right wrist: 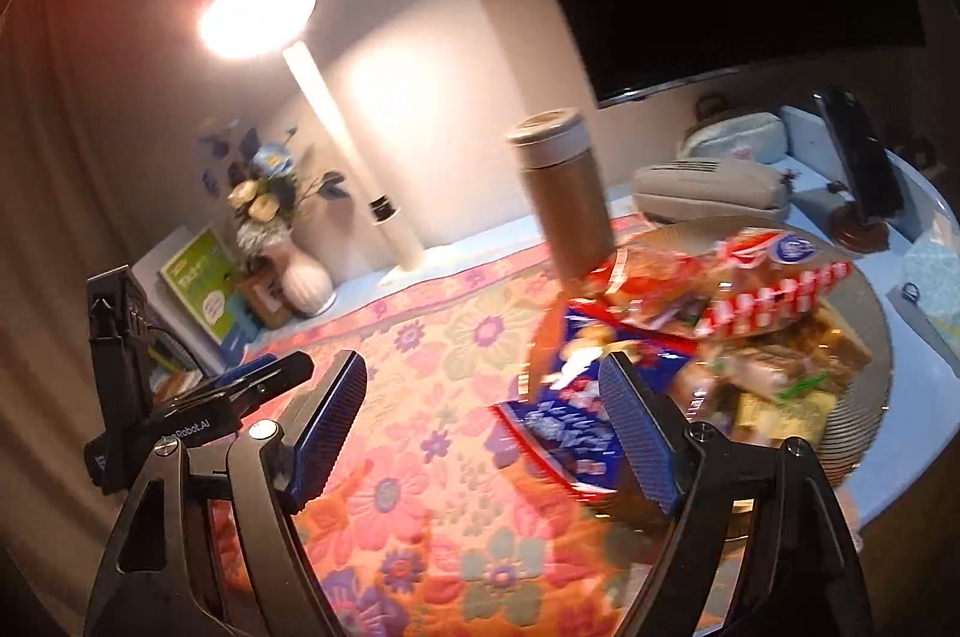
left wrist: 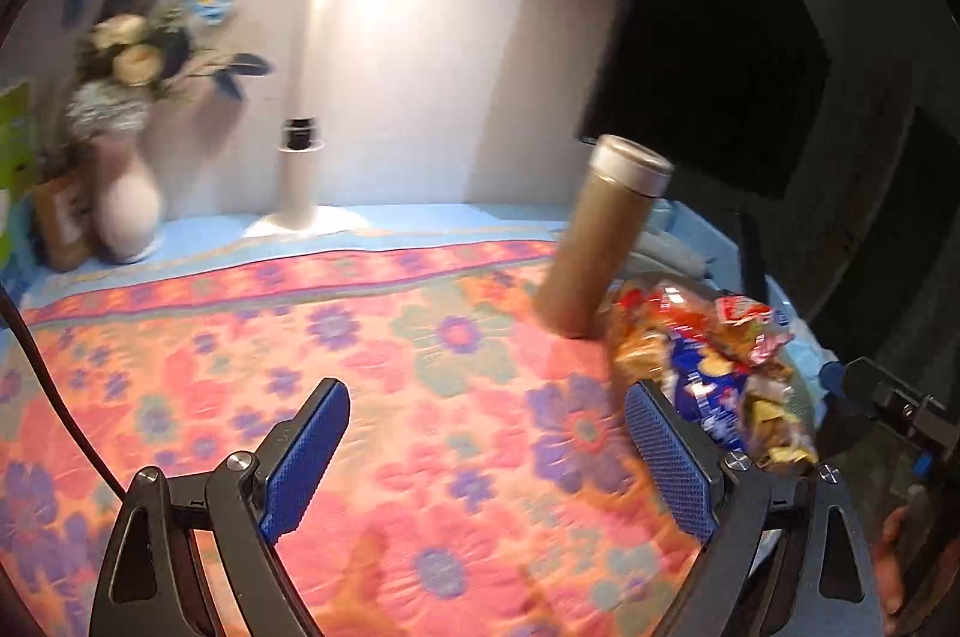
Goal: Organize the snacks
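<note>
A heap of snack packets (right wrist: 738,337) lies on a round ribbed tray (right wrist: 864,415) at the right of the flowered tablecloth (right wrist: 420,487). A blue packet (right wrist: 570,439) hangs over the tray's near edge. My right gripper (right wrist: 483,433) is open above the cloth, and its right finger (right wrist: 639,433) overlaps the blue packet without the pads pressing on it. In the left wrist view the snack heap (left wrist: 714,367) sits just past the right finger. My left gripper (left wrist: 489,457) is wide open over bare cloth and holds nothing. It also shows from the side as the left gripper (right wrist: 276,370).
A brown tumbler (right wrist: 564,193) with a pale lid stands just behind the tray. At the back are a white lamp post (right wrist: 384,193), a vase of flowers (right wrist: 300,271), a green book (right wrist: 204,289), two pouches (right wrist: 708,193) and a phone on a stand (right wrist: 858,163). A hand (left wrist: 900,547) shows at the lower right.
</note>
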A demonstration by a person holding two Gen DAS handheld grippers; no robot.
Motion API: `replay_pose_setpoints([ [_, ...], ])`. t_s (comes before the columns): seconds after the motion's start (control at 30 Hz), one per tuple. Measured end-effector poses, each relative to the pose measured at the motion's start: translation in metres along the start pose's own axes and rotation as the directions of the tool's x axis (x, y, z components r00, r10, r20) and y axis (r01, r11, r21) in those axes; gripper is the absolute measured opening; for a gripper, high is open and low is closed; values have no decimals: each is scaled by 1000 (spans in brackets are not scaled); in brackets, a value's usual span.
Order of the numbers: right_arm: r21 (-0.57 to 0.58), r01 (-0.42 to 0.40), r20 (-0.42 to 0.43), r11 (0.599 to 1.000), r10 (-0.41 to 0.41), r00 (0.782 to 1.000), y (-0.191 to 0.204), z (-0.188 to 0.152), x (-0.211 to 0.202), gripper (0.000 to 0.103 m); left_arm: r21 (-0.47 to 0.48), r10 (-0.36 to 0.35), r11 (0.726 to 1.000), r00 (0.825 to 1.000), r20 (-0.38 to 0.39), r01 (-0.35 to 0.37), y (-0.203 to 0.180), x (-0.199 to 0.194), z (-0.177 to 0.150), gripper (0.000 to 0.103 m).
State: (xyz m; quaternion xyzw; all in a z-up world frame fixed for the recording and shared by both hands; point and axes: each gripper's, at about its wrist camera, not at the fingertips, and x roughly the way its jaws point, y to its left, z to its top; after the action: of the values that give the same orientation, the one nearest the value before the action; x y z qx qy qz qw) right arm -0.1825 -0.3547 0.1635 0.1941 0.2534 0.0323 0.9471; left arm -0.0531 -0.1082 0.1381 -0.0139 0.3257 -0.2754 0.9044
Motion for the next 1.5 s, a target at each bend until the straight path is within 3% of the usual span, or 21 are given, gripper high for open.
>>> replay_pose_setpoints([
  [0.17, -69, -71, -65, 995, 67, 996, 51, -9, 30, 81, -65, 124, 991, 991, 50, -121, 58, -47, -12, 92],
  [0.27, -114, -99, -100, 988, 88, 991, 82, -15, 53, 81, -106, 220, 971, 973, 66, -213, 91, -72, -21, 92],
  [0.43, -204, -117, -121, 972, 93, 988, 128, -26, 95, 81, -166, 315, 940, 945, 89, -297, 126, -93, -38, 92],
  [0.57, -276, -73, -103, 958, 46, 994, 149, -38, 126, 80, -167, 404, 907, 910, 94, -385, 138, -85, -51, 96],
  [0.87, -347, 31, -75, 937, -61, 995, 149, -55, 181, 81, -169, 510, 850, 859, 33, -498, 159, -30, -65, 102],
  [1.07, -307, 54, -125, 950, -96, 987, 128, -64, 212, 81, -174, 498, 852, 867, -29, -495, 167, 8, -71, 102],
  [1.17, -283, 84, -178, 955, -139, 974, 118, -72, 228, 81, -143, 507, 850, 861, -40, -507, 166, 20, -74, 102],
  [1.27, -274, 107, -202, 956, -167, 965, 116, -72, 236, 81, -136, 484, 862, 873, -63, -488, 168, 26, -74, 102],
  [1.4, -272, 112, -223, 956, -175, 959, 115, -73, 239, 81, -185, 448, 870, 889, -96, -458, 179, 28, -76, 102],
  [1.5, -278, 119, -219, 953, -183, 958, 116, -74, 238, 81, -237, 443, 860, 892, -93, -452, 187, 23, -78, 102],
])
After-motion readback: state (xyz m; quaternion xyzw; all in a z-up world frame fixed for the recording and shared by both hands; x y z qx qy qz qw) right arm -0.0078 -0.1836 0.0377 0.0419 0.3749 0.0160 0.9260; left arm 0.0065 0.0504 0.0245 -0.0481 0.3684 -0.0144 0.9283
